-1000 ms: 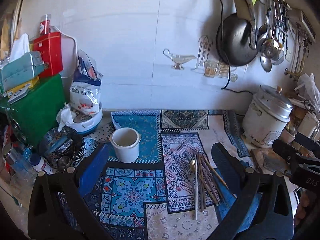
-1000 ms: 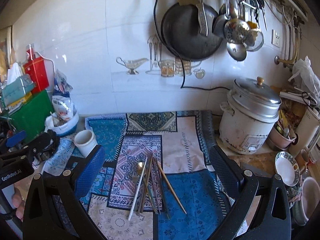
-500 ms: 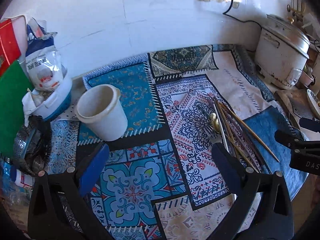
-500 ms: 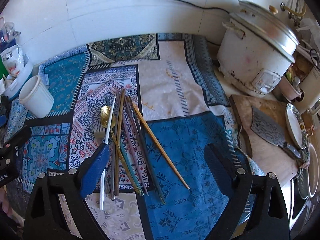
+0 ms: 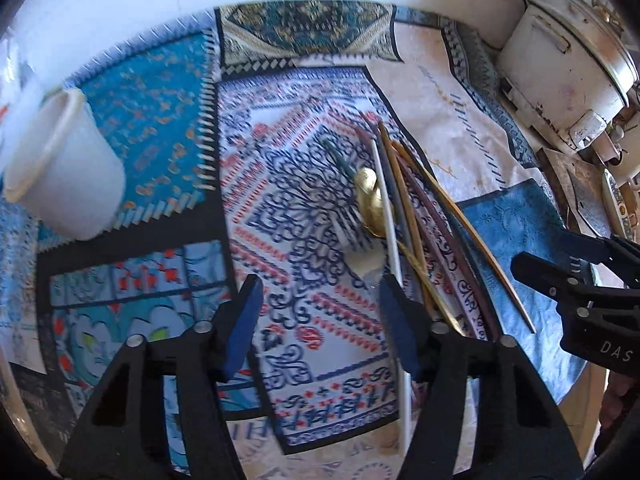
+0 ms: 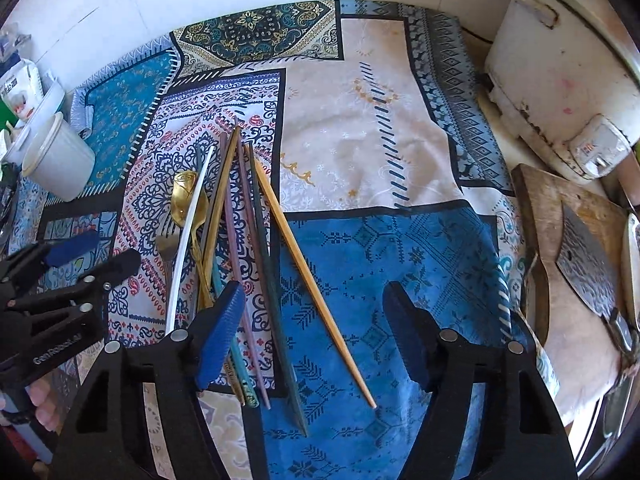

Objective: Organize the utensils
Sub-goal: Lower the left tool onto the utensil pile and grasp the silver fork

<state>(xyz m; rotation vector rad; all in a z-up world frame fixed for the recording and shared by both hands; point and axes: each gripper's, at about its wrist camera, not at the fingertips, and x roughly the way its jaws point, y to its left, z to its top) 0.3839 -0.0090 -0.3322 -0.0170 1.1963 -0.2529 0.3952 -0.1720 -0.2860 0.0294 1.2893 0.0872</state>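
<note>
A loose pile of utensils lies on the patterned cloth: a gold spoon (image 6: 185,196), a fork (image 6: 167,240), a white chopstick (image 6: 188,236), a tan chopstick (image 6: 312,280) and several darker ones (image 6: 256,264). The pile also shows in the left wrist view, with the gold spoon (image 5: 370,200) and the white chopstick (image 5: 394,264). A white cup (image 5: 60,168) stands upright at the left, also in the right wrist view (image 6: 56,164). My left gripper (image 5: 320,320) is open, low over the cloth just left of the pile. My right gripper (image 6: 316,328) is open over the chopsticks' near ends.
A white rice cooker (image 6: 560,80) stands at the right. A wooden board (image 6: 568,280) with a cleaver (image 6: 588,264) lies in front of it. A bowl with a bag (image 6: 24,88) sits at the far left by the tiled wall.
Both grippers have tilted down and moved in close over the cloth and utensil pile. The jaws of both have narrowed but stay open. The utensils and cup have not moved.
</note>
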